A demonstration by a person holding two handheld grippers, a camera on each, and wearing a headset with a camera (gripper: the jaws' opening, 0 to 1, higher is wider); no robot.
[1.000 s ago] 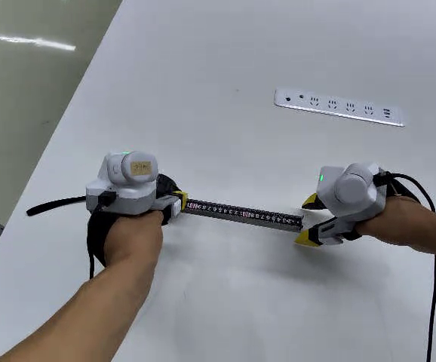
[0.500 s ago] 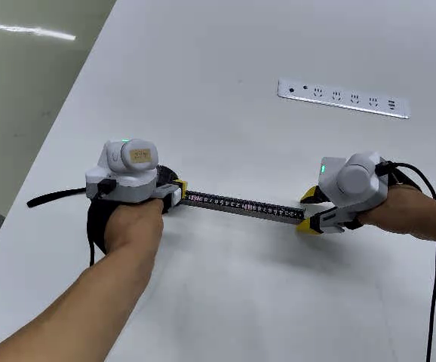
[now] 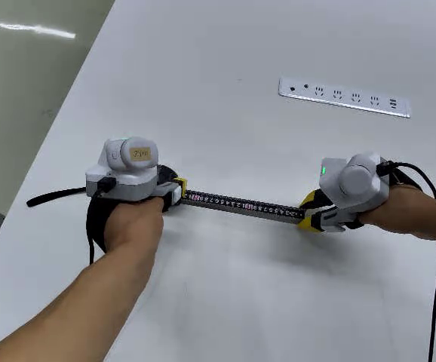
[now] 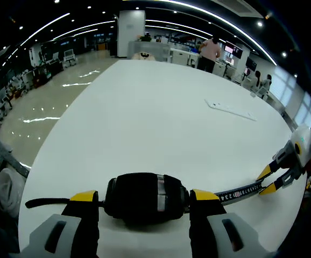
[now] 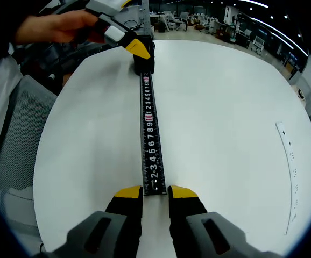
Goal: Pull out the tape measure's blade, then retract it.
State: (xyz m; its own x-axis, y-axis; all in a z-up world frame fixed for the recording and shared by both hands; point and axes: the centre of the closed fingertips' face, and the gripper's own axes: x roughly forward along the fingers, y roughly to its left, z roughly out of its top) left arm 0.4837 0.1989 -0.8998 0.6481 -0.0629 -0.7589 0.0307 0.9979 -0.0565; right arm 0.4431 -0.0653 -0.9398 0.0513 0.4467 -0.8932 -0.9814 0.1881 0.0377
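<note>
the white workbench point(image 3: 225, 68) carries everything; a white power strip point(image 3: 345, 97) lies flat on its far side, well apart from the work. the left gripper point(image 4: 145, 200) is clamped on the black tape measure case point(image 4: 134, 185), 1 yellow-tipped jaw on each side, the case resting on the tabletop. the right gripper point(image 5: 155, 193) pinches the free end of the blade point(image 5: 151, 145) between its 2 jaws. the blade runs straight from the case to that gripper, low over the table, numbers facing up. a black wrist strap point(image 4: 48, 203) trails from the case's left side.
</note>
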